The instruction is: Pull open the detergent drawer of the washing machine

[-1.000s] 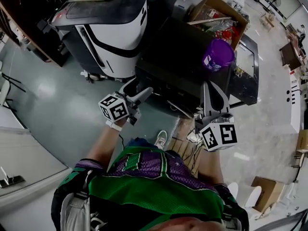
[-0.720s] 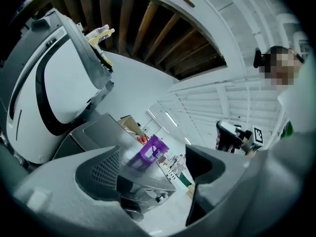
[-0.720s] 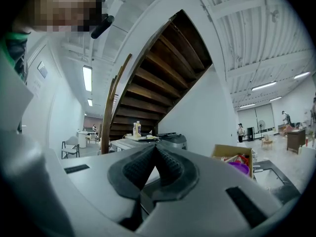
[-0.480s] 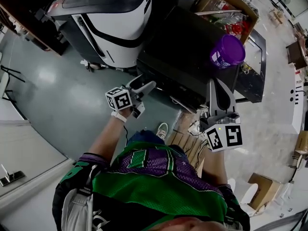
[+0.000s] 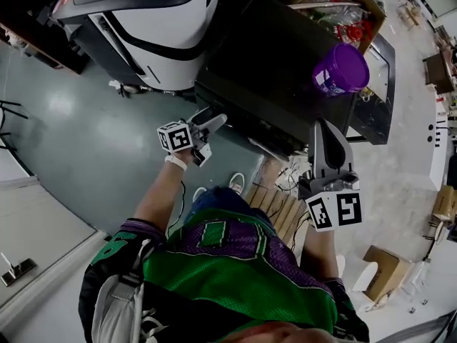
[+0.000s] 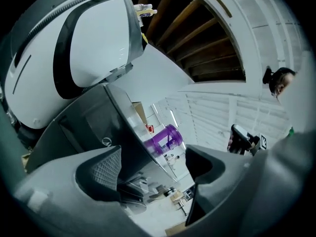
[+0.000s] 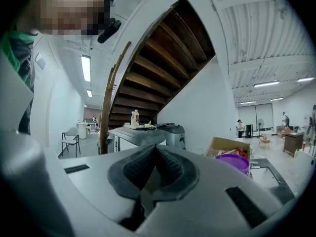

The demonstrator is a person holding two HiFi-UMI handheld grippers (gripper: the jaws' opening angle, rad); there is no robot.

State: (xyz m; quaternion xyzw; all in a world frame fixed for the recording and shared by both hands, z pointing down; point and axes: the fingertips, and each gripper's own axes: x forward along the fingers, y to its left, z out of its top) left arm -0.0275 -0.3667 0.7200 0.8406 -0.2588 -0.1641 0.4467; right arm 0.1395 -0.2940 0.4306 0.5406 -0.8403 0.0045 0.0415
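Note:
The dark washing machine [image 5: 271, 63] stands ahead of me, with a purple detergent jug [image 5: 341, 68] on its top. Its front face is hidden under the top, so I cannot make out the drawer. My left gripper [image 5: 213, 121] is open at the machine's front left corner. In the left gripper view the open left gripper [image 6: 153, 167] frames the machine's corner edge [image 6: 126, 127], with nothing pressed, and the jug [image 6: 165, 138] shows beyond. My right gripper [image 5: 325, 128] is shut at the front right, short of the machine. The right gripper [image 7: 155, 168] has its pads together with nothing between them.
A large white and black machine [image 5: 157, 27] stands left of the washing machine. An open cardboard box [image 5: 335, 2] full of items sits behind the jug. A wooden pallet [image 5: 275, 206] and cables lie at my feet. Another cardboard box [image 5: 382, 271] is on the floor, right.
My left gripper has dropped toward the machine's front left corner and rolled a little, jaws still open. The right gripper has sunk slightly and stays shut.

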